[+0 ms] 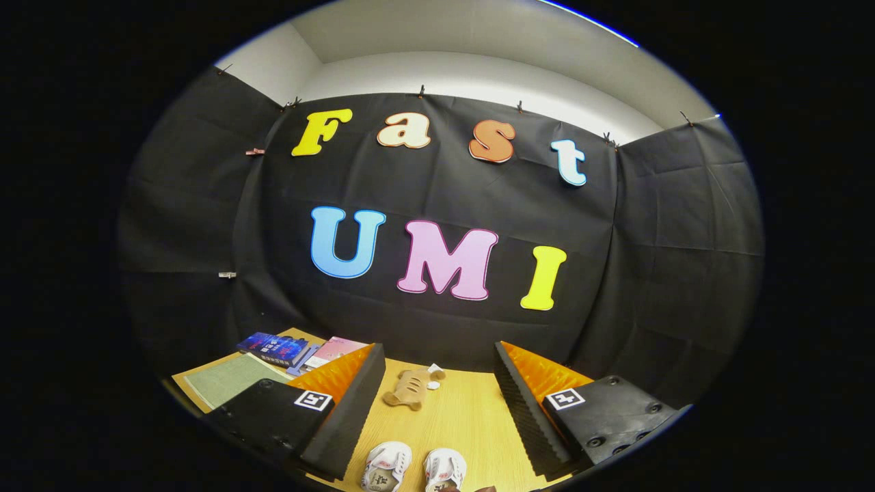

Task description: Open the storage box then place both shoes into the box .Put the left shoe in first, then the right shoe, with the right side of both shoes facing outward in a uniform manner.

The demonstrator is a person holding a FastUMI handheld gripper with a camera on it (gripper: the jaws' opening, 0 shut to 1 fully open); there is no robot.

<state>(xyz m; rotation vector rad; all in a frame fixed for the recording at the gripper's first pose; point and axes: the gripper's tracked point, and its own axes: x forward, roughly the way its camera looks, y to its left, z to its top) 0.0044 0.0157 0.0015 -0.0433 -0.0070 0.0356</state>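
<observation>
Two small white shoes with red trim stand side by side on the wooden table, the left one [387,466] and the right one [445,469], toes pointing toward the booth wall. They lie low between my two fingers, close to the gripper body. My gripper [437,369] is open, its fingers spread wide with nothing held, raised above the table and aimed at the black cloth wall. No storage box is seen in this view.
A tan plush toy [408,390] lies on the table [465,417] just beyond the shoes, with small white bits beside it. To the left sit a green mat [229,378], a blue book [273,348] and a pink book [336,350].
</observation>
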